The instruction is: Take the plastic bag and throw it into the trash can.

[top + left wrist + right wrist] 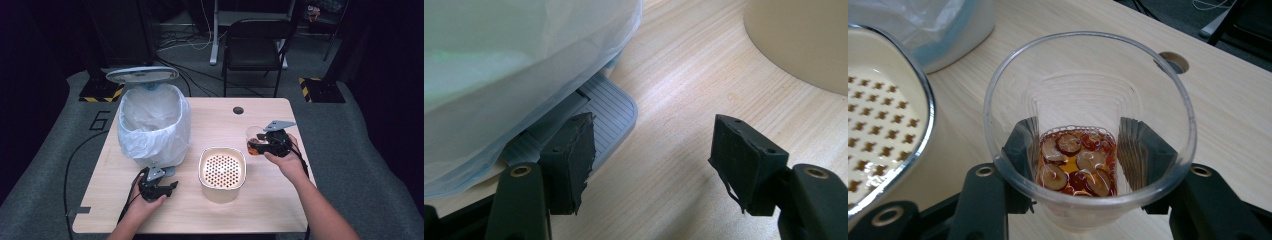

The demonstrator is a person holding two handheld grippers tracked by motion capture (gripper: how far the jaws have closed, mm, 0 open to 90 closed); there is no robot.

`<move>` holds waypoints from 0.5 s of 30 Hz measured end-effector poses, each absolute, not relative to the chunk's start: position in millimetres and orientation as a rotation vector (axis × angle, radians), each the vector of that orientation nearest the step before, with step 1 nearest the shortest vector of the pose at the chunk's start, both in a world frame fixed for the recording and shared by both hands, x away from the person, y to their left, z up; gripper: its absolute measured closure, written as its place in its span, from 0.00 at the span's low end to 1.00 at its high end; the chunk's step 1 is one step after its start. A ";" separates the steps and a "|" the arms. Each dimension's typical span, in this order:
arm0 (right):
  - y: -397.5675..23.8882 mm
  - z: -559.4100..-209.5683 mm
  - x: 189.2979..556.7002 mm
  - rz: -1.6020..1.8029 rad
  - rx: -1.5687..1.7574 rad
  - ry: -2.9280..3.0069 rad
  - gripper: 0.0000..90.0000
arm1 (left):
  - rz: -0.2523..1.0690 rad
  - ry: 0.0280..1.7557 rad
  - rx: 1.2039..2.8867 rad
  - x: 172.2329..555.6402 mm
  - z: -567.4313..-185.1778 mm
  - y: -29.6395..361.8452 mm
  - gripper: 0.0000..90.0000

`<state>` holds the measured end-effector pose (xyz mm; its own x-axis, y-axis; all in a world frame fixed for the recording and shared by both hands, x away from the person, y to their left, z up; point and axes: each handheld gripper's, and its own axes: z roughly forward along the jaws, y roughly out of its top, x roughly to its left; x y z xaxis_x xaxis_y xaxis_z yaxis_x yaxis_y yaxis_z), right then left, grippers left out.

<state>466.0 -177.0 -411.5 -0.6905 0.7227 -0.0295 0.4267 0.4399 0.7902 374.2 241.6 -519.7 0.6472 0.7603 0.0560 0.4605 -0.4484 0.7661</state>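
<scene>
Cup (1088, 135), clear plastic with amber liquid and round slices at its bottom, sits upright, grasped on both sides by the right gripper (1080, 155) fingers (1020, 145), above the tabletop (1228, 110) just right of the perforated cream strainer (222, 170). Left gripper (651, 160) fingers (574, 150) are released with nothing between them, one fingertip over the grey pedal (609, 107) of the bag-lined bin (152, 122), whose lid (142, 75) is up.
</scene>
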 end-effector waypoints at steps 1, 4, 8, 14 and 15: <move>-176.2 -408.4 465.7 1.127 0.968 2.335 0.57 | 0.503 0.960 2.108 373.4 -520.1 240.8 0.38; -173.1 -399.5 465.6 1.144 0.943 2.332 0.57 | 0.515 0.944 2.119 374.2 -519.7 241.5 0.38; -167.9 -389.1 467.1 1.145 0.890 2.335 0.57 | 0.513 0.947 2.118 374.1 -519.7 241.5 0.38; -158.9 -374.4 467.2 1.170 0.857 2.338 0.57 | 0.513 0.946 2.118 374.1 -519.8 241.5 0.38; -157.0 -371.7 467.5 1.174 0.837 2.341 0.57 | 0.514 0.945 2.118 374.1 -519.8 241.4 0.38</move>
<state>467.5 -157.0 -371.7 -0.7457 0.6620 -0.0753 0.3356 0.4709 0.8158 374.1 241.4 -519.8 0.6470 0.7604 0.0559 0.4605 -0.4482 0.7662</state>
